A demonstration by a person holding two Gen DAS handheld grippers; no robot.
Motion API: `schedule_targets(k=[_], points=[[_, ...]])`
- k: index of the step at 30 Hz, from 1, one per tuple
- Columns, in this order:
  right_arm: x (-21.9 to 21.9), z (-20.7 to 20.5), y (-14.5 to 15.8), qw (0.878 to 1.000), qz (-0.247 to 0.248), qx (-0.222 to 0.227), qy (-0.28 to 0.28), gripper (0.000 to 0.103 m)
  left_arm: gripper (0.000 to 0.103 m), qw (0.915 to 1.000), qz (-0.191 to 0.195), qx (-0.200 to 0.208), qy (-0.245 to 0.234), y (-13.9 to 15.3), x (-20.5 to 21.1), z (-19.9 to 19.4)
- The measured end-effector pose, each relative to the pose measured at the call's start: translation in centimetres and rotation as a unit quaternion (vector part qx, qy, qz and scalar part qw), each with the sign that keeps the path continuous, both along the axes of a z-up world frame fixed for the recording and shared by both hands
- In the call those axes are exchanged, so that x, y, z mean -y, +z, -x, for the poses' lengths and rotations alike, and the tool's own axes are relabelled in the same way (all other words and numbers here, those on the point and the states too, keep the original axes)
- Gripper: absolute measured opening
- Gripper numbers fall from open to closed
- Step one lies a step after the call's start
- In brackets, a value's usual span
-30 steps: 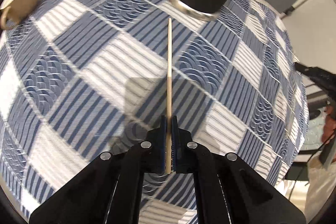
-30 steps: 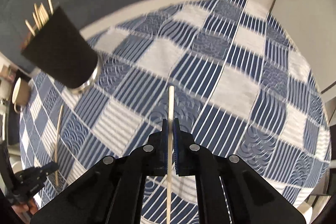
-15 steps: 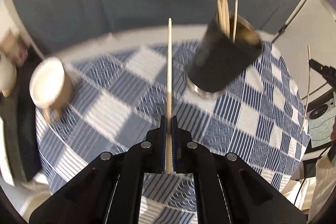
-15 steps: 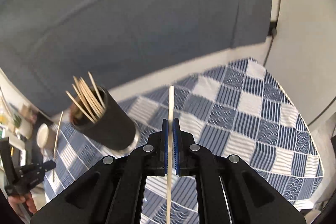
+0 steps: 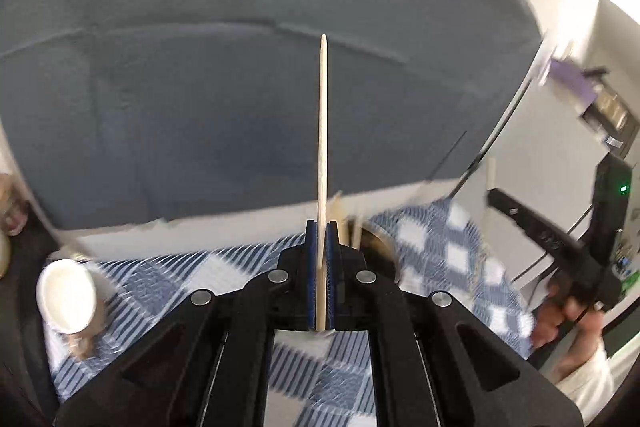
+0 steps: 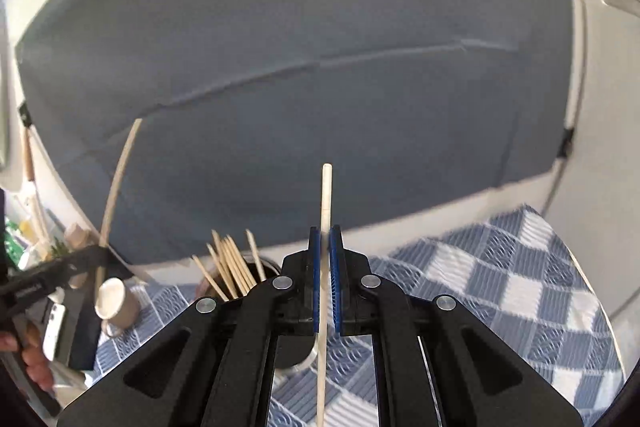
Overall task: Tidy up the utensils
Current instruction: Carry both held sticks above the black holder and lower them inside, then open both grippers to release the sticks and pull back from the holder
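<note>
My left gripper (image 5: 321, 227) is shut on a pale wooden chopstick (image 5: 322, 131) that points up in front of a grey backdrop. My right gripper (image 6: 325, 233) is shut on a second chopstick (image 6: 326, 195), also pointing up. A dark cylindrical holder (image 6: 236, 279) with several chopsticks stands on the blue-and-white checked cloth (image 6: 500, 275), just left of and below my right gripper. In the left wrist view the holder (image 5: 368, 241) is mostly hidden behind my fingers. The right gripper shows at that view's right edge (image 5: 494, 197), the left gripper at the right wrist view's left edge (image 6: 100, 255).
A cream mug (image 5: 68, 297) stands on the cloth at the left; it shows in the right wrist view too (image 6: 116, 301). A grey backdrop (image 6: 320, 67) fills the far side. A white wall and cables are at the right (image 5: 560, 147). A phone-like device (image 6: 54, 327) lies at the left.
Both grippers have tilted up from looking down at the cloth to looking nearly level, each still holding its chopstick. The holder has slid low in both views.
</note>
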State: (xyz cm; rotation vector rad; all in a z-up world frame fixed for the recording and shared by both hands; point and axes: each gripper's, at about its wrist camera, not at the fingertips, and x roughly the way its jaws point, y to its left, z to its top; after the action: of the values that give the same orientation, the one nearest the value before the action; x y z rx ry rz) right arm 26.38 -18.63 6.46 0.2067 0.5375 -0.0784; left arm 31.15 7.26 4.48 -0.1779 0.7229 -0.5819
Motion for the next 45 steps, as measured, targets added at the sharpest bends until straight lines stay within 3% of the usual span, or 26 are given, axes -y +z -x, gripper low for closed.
schedule_targets(k=[6,11,18,22,32,39,42,45], points=[[-0.7,-1.6,1.1,0.996,0.006,0.069,0.057,0.005,0.005,0.9976,0.058,0.036,0.008,-2.2,3.1,-0.4],[-0.7,-2.9,1.8,0.989,0.004,0.114,0.095,0.005,0.005,0.9958,0.081,0.035,0.024,-4.2,4.4,-0.5],[-0.9,-4.2,1.8,0.977,-0.015,0.173,0.125,0.005,0.005,0.9925,0.106,0.06,0.008,-6.5,5.8,-0.7],[-1.1,-5.1,0.4,0.974,-0.008,0.18,0.134,0.005,0.005,0.9914,0.113,0.066,-0.003,-8.2,6.7,-1.1],[-1.8,-6.3,-6.0,0.981,-0.013,0.147,0.122,0.005,0.005,0.9921,0.091,0.072,-0.049,-11.4,8.2,-1.7],[-1.6,-5.3,-8.5,0.988,-0.014,0.124,0.095,0.005,0.005,0.9901,0.072,0.098,-0.07,-10.9,8.0,-0.7],[-1.7,-3.9,-8.5,0.987,-0.006,0.139,0.079,0.008,0.005,0.9893,0.06,0.103,-0.084,-10.4,7.6,0.1],[-1.9,-3.4,-8.3,0.989,-0.003,0.131,0.072,0.009,0.015,0.9897,0.06,0.098,-0.085,-9.8,6.8,0.7]])
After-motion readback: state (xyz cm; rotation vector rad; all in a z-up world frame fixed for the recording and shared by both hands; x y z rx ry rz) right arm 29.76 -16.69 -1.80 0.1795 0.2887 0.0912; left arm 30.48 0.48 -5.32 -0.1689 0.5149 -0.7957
